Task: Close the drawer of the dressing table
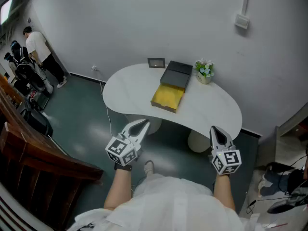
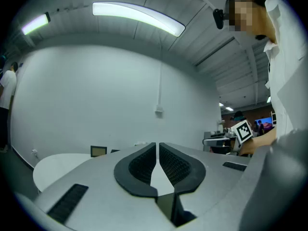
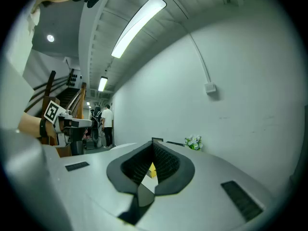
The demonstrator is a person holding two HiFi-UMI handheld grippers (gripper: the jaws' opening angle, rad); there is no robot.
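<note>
The white curved dressing table (image 1: 130, 88) stands against the wall ahead of me. On it sits a black box (image 1: 176, 73) with its yellow drawer (image 1: 168, 98) pulled out toward me. Both grippers hover short of the table's near edge, apart from the drawer. My left gripper (image 1: 146, 123) is shut and empty, down-left of the drawer. My right gripper (image 1: 214, 129) is shut and empty, down-right of it. In the right gripper view, a sliver of the yellow drawer (image 3: 152, 170) shows between the pads behind the closed tips (image 3: 153, 143). The left gripper (image 2: 157, 144) points over the table (image 2: 53, 165).
A small picture frame (image 1: 156, 62) and a flower pot (image 1: 204, 71) flank the box at the table's back. The table's pedestal (image 1: 197, 141) stands below the near edge. A wooden railing (image 1: 29, 153) runs at the left. A person (image 1: 41, 47) stands far left.
</note>
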